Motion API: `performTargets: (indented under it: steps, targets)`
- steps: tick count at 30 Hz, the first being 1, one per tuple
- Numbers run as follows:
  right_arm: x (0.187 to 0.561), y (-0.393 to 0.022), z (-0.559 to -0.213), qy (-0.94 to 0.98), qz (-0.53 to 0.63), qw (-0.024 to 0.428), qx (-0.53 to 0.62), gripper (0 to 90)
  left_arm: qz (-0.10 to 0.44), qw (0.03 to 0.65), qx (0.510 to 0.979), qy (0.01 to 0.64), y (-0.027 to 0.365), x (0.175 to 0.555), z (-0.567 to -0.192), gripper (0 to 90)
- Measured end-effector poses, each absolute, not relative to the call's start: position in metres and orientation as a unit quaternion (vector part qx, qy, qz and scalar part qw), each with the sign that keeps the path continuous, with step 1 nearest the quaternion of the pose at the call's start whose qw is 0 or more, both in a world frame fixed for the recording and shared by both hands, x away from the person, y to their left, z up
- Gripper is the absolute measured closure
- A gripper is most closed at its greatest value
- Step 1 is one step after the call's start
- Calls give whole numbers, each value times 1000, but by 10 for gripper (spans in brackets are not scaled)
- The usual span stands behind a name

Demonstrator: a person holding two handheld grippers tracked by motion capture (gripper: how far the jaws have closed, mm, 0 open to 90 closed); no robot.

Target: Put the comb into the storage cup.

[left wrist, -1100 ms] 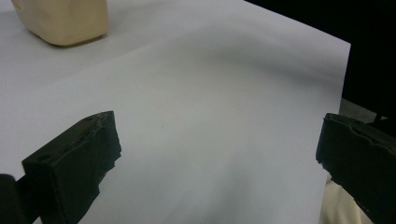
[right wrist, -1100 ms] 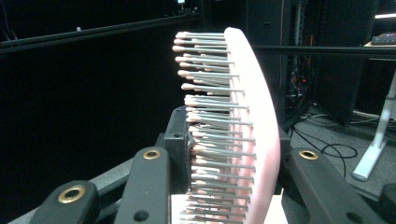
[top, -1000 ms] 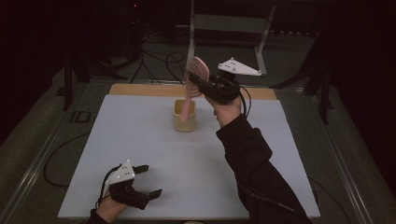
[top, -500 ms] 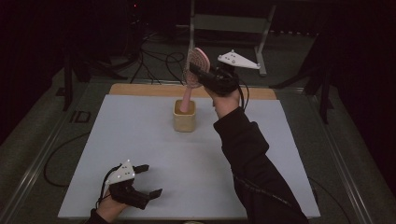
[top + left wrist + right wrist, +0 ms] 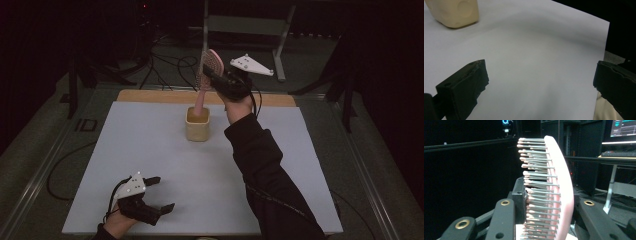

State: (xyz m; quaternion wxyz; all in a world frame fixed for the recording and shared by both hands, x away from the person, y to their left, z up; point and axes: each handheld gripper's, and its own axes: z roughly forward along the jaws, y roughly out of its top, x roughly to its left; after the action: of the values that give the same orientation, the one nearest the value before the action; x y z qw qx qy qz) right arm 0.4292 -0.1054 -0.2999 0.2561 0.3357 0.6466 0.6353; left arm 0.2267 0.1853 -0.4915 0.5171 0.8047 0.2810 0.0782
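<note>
Item one: your right gripper [image 5: 212, 75], raised over the far middle of the table, jaws clamped across the head of a pink plastic paddle hairbrush with metal pins [image 5: 209, 70]. In the right gripper view the hairbrush [image 5: 554, 190] stands upright between your jaws, one jaw against the pin side, the other behind its smooth back. The handle hangs below your grip, its tip inside a cream, square-sided plastic cup [image 5: 198, 125] directly beneath your gripper.

Item two: your left gripper [image 5: 155, 195], resting low at the near left of the table, jaws spread wide with nothing between them. The cup [image 5: 454, 11] sits well ahead of these jaws, to their left.

Item three: markings. No brand, label or writing can be read on the hairbrush, cup or grippers.

Item four: surface. A pale grey table sheet [image 5: 150, 150] with a wooden strip [image 5: 150, 96] along its far edge, just beyond the cup. The sheet's near edge lies just behind your left gripper. Bare sheet lies between your two grippers and on both sides of the cup.
</note>
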Motion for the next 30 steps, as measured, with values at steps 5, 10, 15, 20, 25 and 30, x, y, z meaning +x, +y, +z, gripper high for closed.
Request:
performTargets:
  steps: [5, 10, 15, 20, 25, 30]
  targets:
    - [433, -104, -308, 646, 632, 259, 341, 647, 78, 519, 804, 279, 185, 227, -491, 2]
    - [437, -103, -316, 641, 633, 261, 347, 647, 76, 520, 805, 277, 184, 226, -491, 2]
    - [441, -100, -325, 640, 631, 261, 351, 647, 77, 519, 805, 276, 183, 225, -491, 2]
    - [445, -98, -336, 641, 628, 259, 357, 647, 78, 519, 805, 276, 184, 226, -491, 2]
    - [449, -96, -347, 643, 626, 252, 363, 647, 75, 521, 804, 276, 184, 226, -492, 2]
    - [452, -93, -355, 646, 620, 250, 369, 647, 75, 520, 805, 275, 184, 226, -491, 2]
